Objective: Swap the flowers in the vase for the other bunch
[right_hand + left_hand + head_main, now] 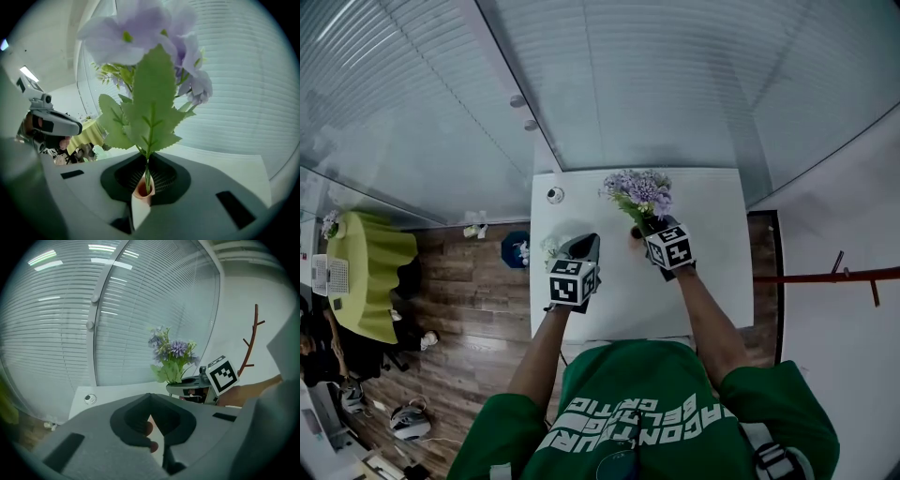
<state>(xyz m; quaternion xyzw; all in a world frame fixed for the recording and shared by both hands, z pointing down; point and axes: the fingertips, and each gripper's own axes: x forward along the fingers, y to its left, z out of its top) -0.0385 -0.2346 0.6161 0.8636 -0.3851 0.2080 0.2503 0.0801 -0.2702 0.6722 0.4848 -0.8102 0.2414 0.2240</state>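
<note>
Right tongs clenched on stem of purple flowers (stem's foot hidden), left tongs tips together, pinkish blob unclear

white rectangular table on wood-plank floor; small round object lying near far left corner, just inside edge.

The person wears a green short-sleeved T-shirt with white block lettering across the chest. The left gripper and the right gripper have smooth grey shells with dark recesses round the jaws, and each carries a white cube printed with black square markers
</note>
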